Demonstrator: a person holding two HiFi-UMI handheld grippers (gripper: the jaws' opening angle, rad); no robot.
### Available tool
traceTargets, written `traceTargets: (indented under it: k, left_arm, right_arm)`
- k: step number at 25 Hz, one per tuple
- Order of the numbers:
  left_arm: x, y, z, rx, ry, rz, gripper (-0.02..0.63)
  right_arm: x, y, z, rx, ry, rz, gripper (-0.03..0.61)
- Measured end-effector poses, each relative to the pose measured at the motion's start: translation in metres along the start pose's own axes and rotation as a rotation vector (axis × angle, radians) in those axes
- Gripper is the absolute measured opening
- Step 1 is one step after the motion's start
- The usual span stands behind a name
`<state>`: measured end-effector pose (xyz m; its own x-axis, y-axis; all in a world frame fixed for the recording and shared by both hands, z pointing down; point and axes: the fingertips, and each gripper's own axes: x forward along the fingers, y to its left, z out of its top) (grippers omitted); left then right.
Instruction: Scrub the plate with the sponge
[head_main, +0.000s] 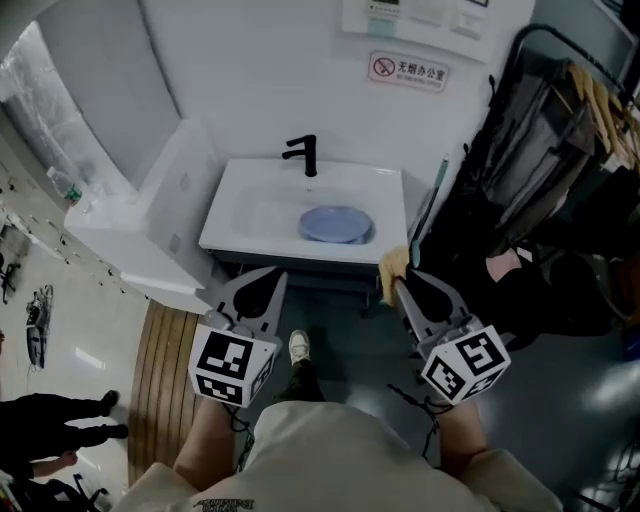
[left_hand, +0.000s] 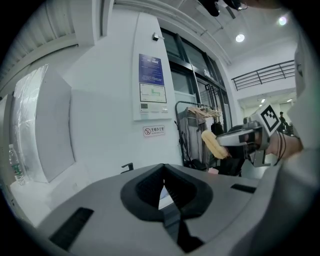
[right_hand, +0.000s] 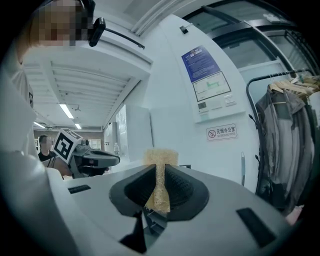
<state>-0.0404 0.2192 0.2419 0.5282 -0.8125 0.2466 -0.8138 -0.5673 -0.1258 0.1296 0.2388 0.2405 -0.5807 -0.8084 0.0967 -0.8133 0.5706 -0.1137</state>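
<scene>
The right tool (head_main: 408, 285) is gripping the sponge (head_main: 392, 264) by its lower part, so the free yellow end is sticking out ahead of the tips, probably to leave a soft face for rubbing. The left tool (head_main: 265, 285) is carrying nothing, and its jaws are sitting together. It looks as if it is being kept free to steady the plate (head_main: 335, 223). The plate is lying flat inside the sink (head_main: 250, 205), right of the middle and below the faucet (head_main: 303, 155), where water and a scrubbing stroke can reach it. Both tools are hanging short of the sink's front edge, well apart from the plate, so scrubbing is not yet starting.

Only the head view is showing the plate and where it is lying. Both tool cameras are pointing too level to see into the sink.

The right gripper view is showing the sponge (right_hand: 160, 185) squeezed thin between the pads and flaring out above them. The left gripper view is showing its own jaws meeting with nothing between them. It is also catching the sponge (left_hand: 214, 143) from the side.
</scene>
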Motion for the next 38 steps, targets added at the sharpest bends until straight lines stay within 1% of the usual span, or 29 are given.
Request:
traceTargets:
  k: [7,13,19,22,26,32,38]
  left_arm:
    - [0.06,0.07,-0.003,-0.02,0.025,-0.027,0.006]
    - [0.119,0.128,-0.007,-0.036,0.07,-0.076,0.006]
    - [0.174,0.177,-0.015,-0.017,0.108,-0.124,0.006]
    - [0.196,0.197,-0.015,-0.007,0.112,-0.136,0.006]
    - [0.215,0.213,-0.019,-0.015,0.124,-0.147,0.006]
    - [0.238,0.216,-0.028,-0.031,0.152,-0.163,0.006]
    - [0.262,0.218,-0.035,-0.062,0.187,-0.142,0.006]
  right_arm:
    - [0.086,-0.027,0.007,-0.007,0.052,-0.018,0.063]
    - [0.169,-0.055,0.012,-0.007,0.102,-0.039,0.063]
    - [0.239,-0.079,0.007,0.01,0.138,-0.069,0.063]
    - [0.268,-0.09,0.004,0.018,0.147,-0.074,0.063]
    - [0.292,-0.101,0.001,0.027,0.163,-0.084,0.063]
    - [0.307,-0.122,-0.006,0.032,0.191,-0.088,0.063]
    - [0.318,-0.153,-0.019,0.07,0.221,-0.065,0.063]
